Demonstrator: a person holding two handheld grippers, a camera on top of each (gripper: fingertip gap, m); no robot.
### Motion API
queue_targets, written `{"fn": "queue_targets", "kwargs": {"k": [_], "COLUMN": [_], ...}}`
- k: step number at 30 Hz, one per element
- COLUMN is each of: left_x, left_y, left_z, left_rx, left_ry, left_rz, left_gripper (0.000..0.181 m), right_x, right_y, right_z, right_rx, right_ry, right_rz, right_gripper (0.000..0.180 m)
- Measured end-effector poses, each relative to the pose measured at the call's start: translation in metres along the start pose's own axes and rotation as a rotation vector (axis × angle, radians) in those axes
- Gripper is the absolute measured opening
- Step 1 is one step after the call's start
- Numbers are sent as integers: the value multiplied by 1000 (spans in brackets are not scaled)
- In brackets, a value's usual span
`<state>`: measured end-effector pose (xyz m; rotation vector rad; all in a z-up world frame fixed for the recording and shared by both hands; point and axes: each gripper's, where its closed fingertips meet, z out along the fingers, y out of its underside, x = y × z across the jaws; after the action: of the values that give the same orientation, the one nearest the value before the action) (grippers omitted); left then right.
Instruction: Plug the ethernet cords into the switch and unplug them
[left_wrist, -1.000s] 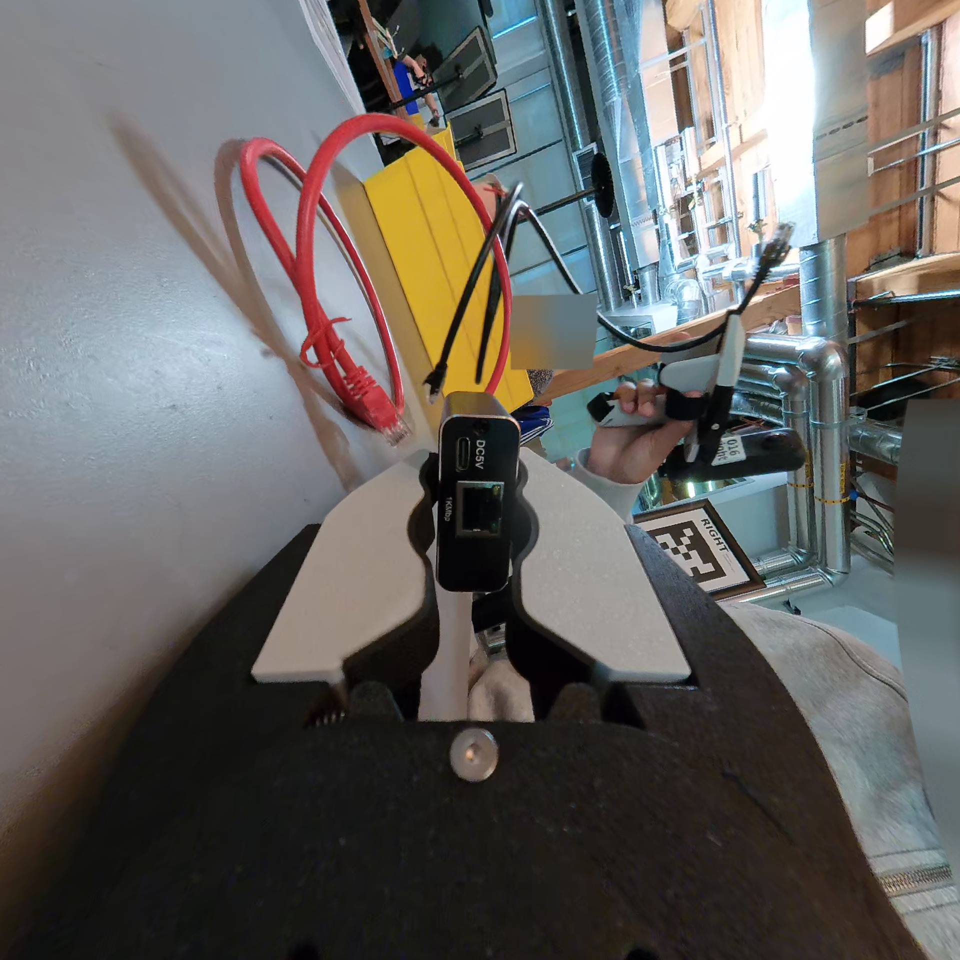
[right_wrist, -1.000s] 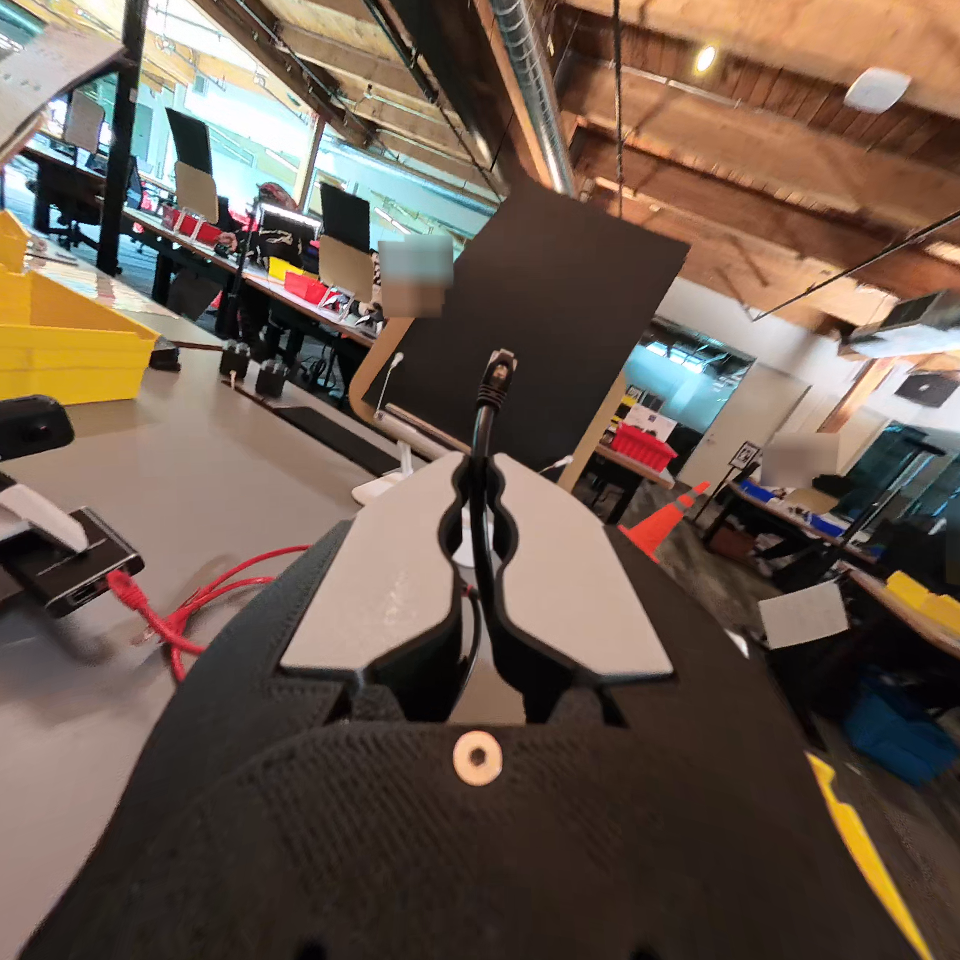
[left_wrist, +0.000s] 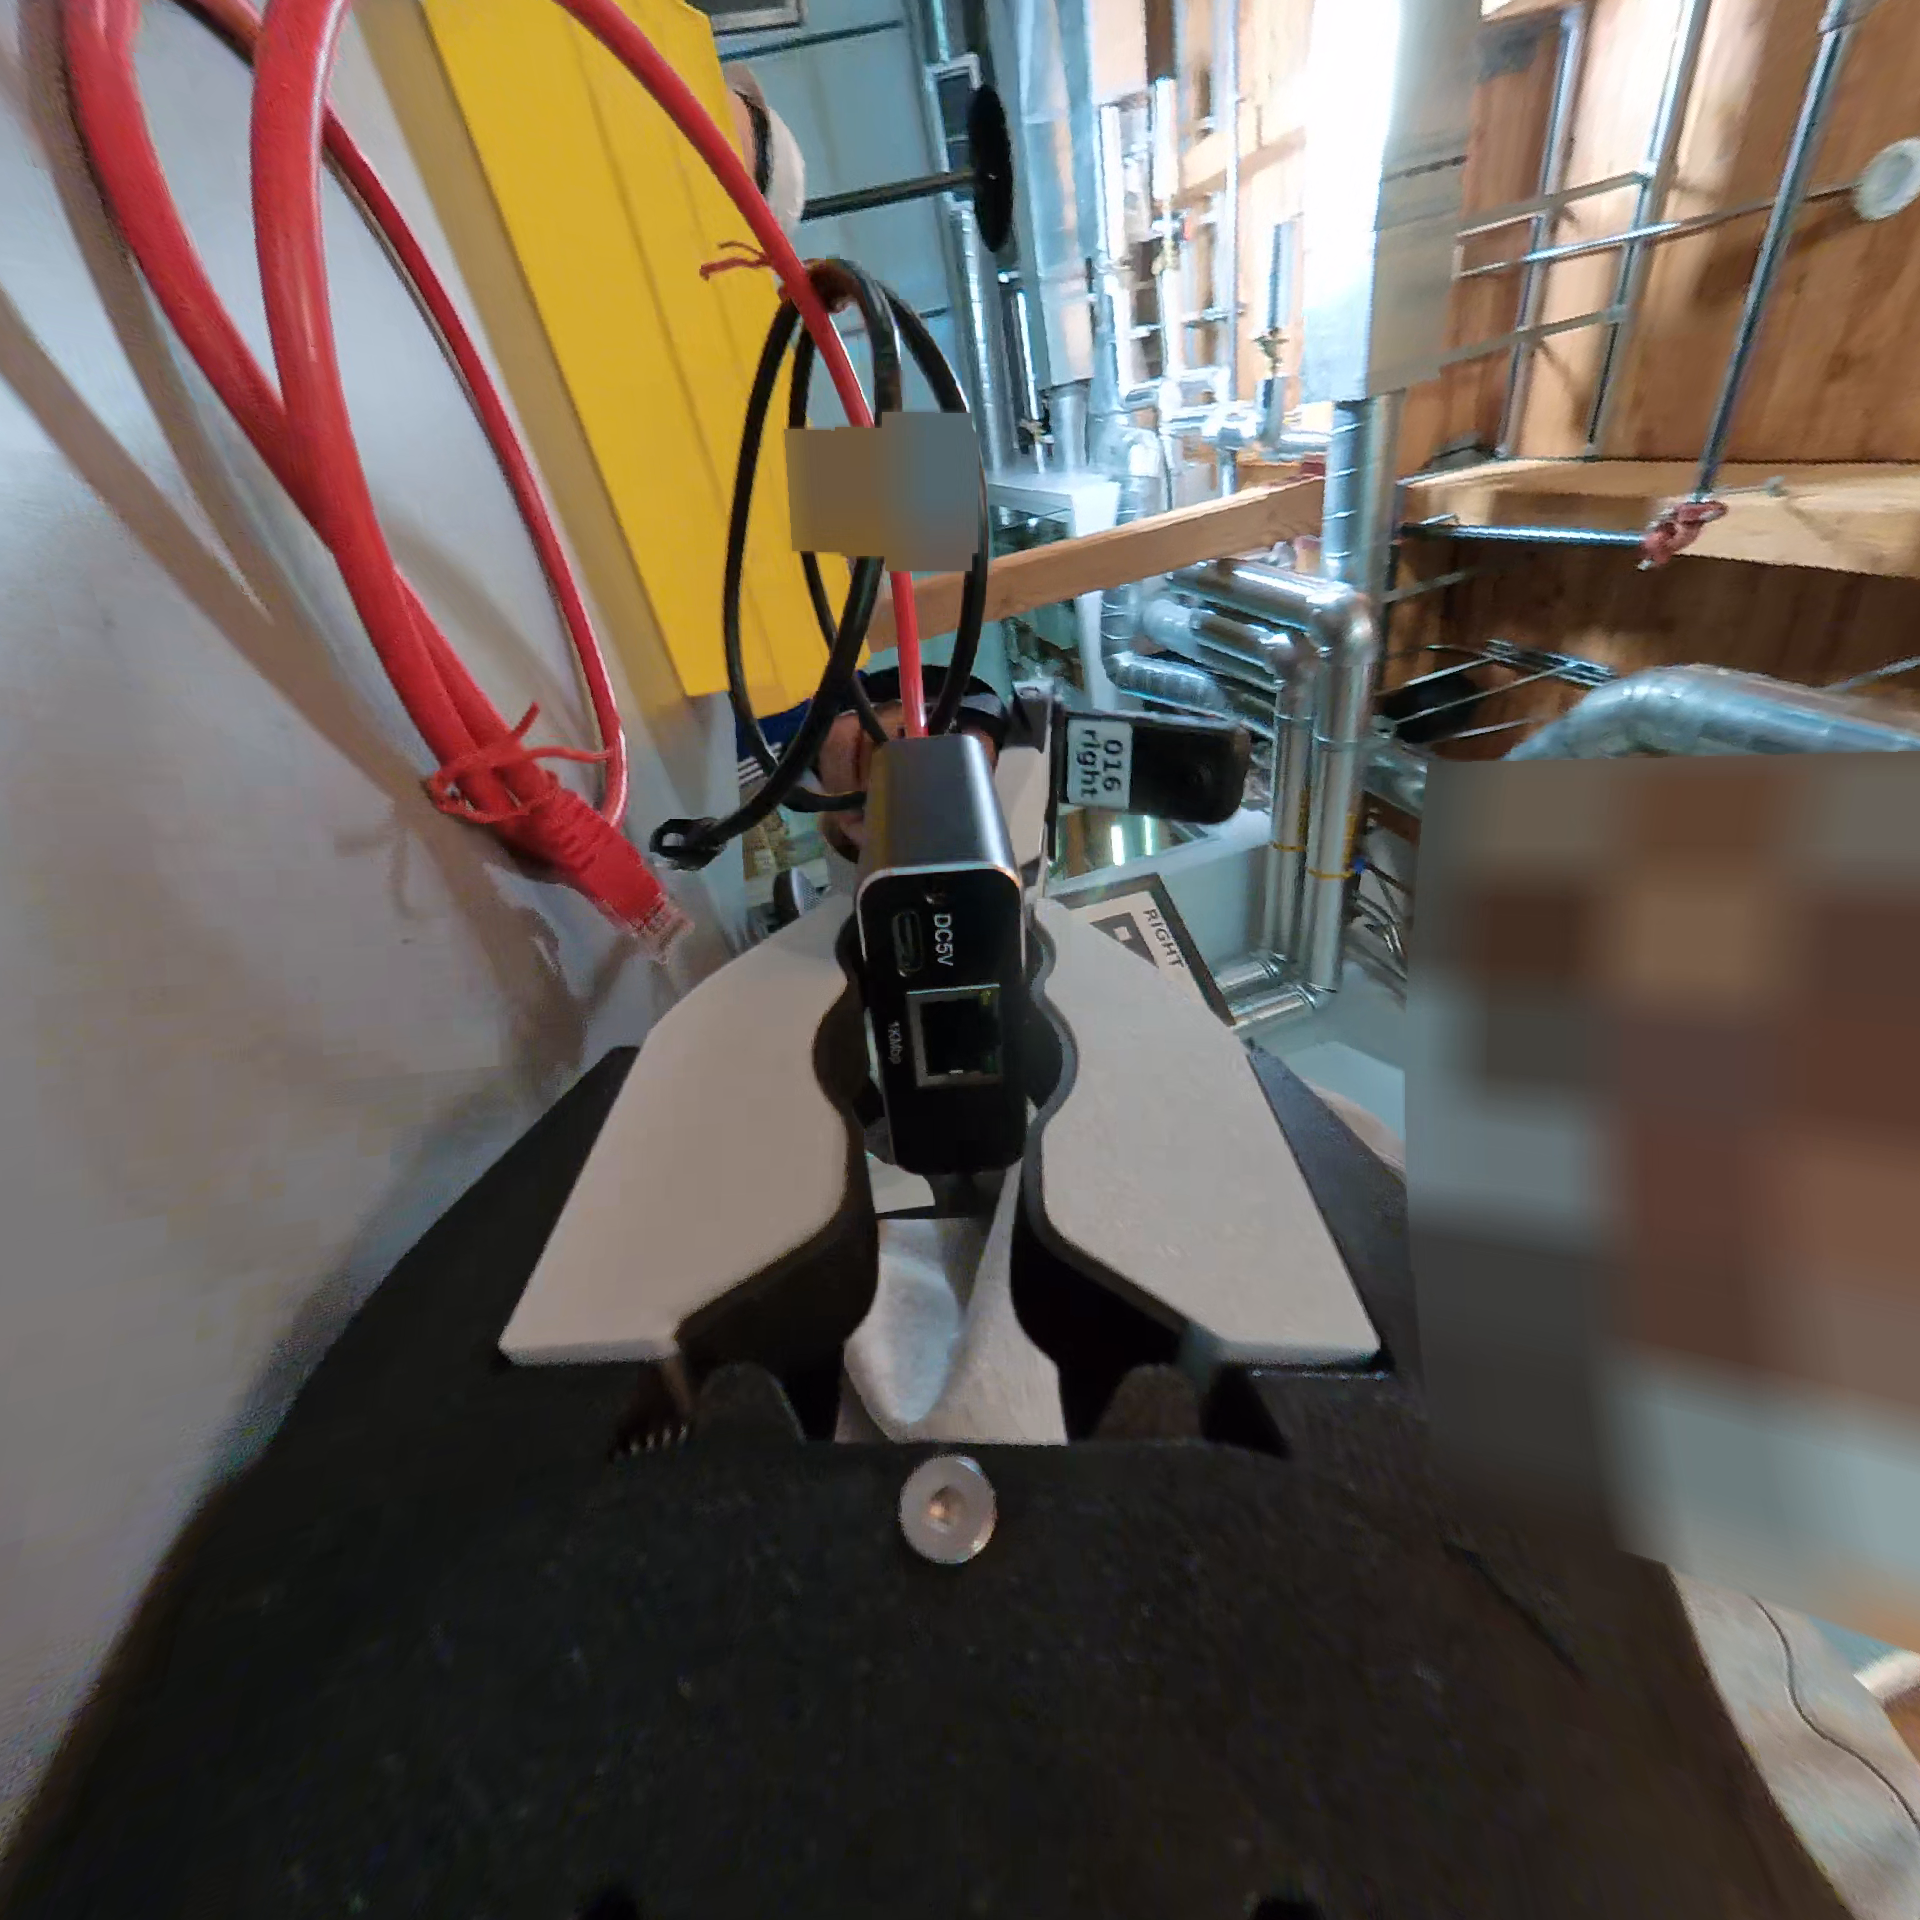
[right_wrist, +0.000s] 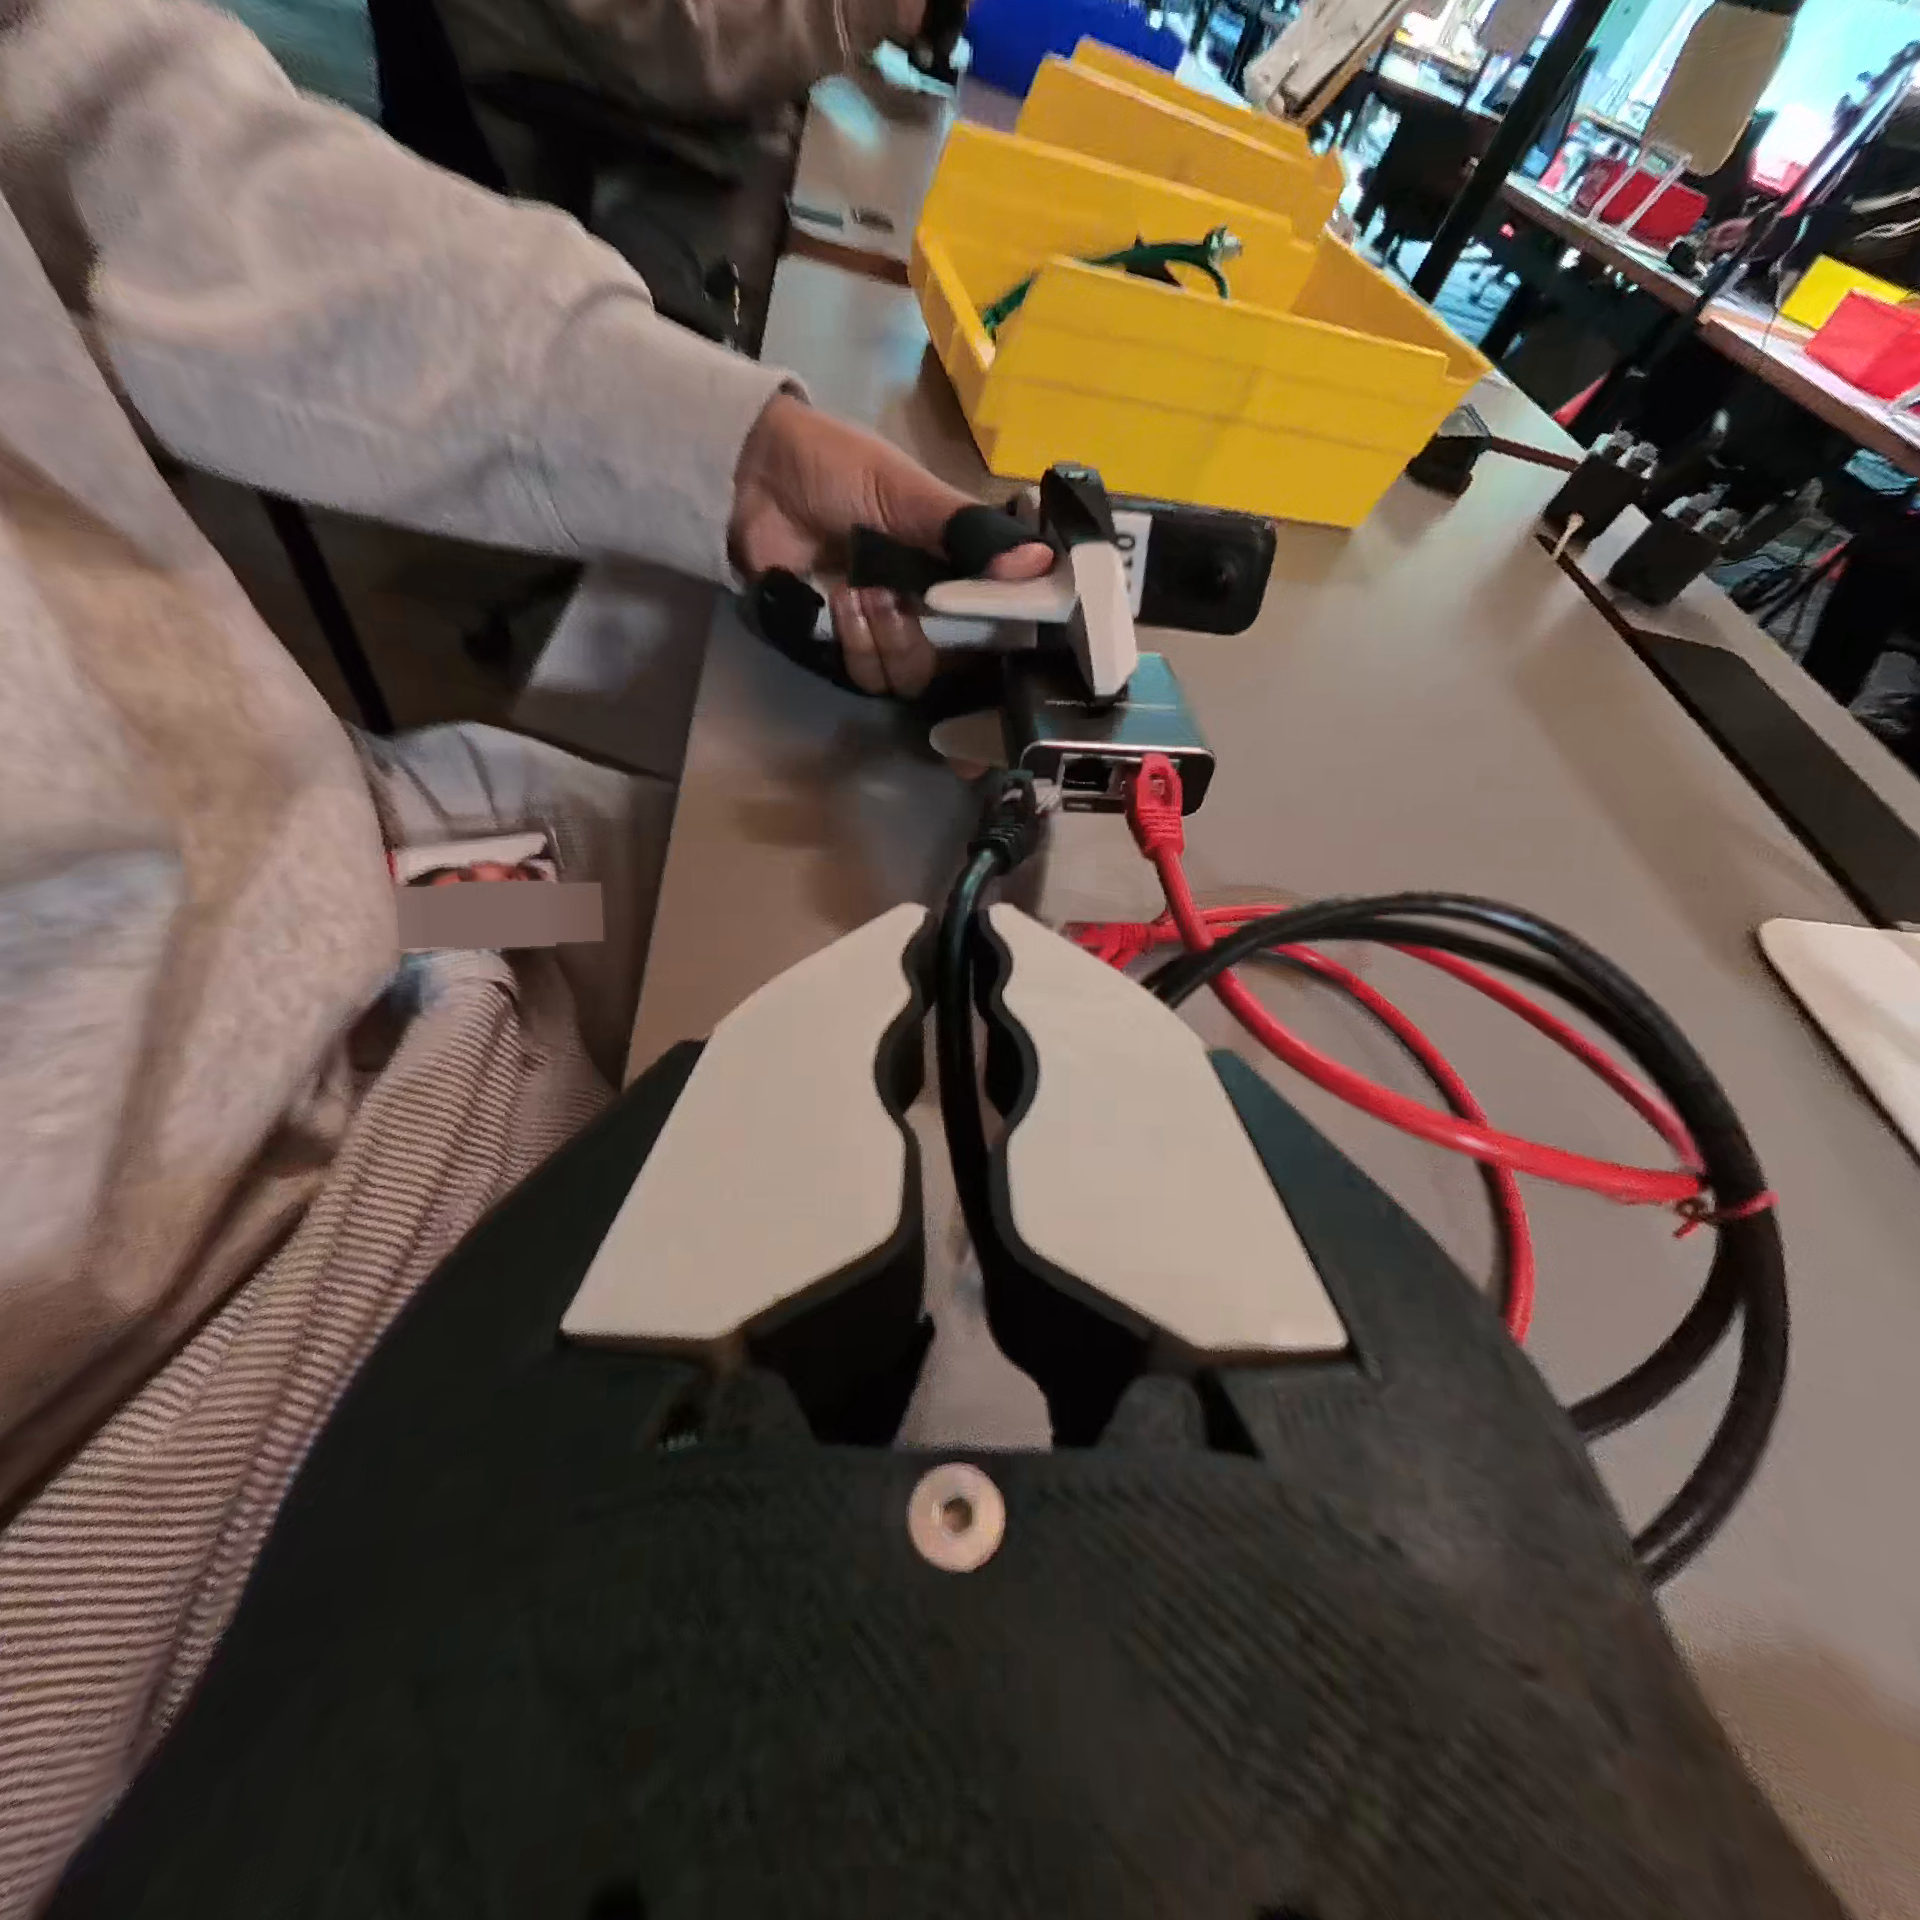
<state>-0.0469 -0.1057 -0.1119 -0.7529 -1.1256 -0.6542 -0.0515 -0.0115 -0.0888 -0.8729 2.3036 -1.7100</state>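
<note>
Right wrist view: right gripper (right_wrist: 961, 961), clamping the black ethernet cord (right_wrist: 961, 1039), has swung down to the small black metal switch (right_wrist: 1117, 743); plug-in imminent.

Both shots are pretty bright, indoor light mixed with daylight. In the left wrist view a window strip (left_wrist: 1340, 208) up top is totally blown out, and the red cable (left_wrist: 343, 499) throws soft double shadows on the grey table (left_wrist: 208, 1039). The fisheye bends the pipes and the edges hard. The right wrist view has motion blur along the left side, and the beige sleeve (right_wrist: 343, 343) is smeared. There's a mild sheen on the tabletop (right_wrist: 1455, 727), and the far background is soft and a bit overexposed.
</note>
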Motion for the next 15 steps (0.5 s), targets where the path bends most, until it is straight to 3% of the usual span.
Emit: {"fn": "queue_targets", "kwargs": {"k": [15], "left_x": [6], "left_y": [21], "left_z": [10], "left_rx": [-145], "left_ry": [11], "left_rz": [111], "left_gripper": [25], "right_x": [10], "right_y": [-4], "right_z": [2], "right_rx": [53], "right_ry": [-221], "right_rz": [153], "right_gripper": [6]}}
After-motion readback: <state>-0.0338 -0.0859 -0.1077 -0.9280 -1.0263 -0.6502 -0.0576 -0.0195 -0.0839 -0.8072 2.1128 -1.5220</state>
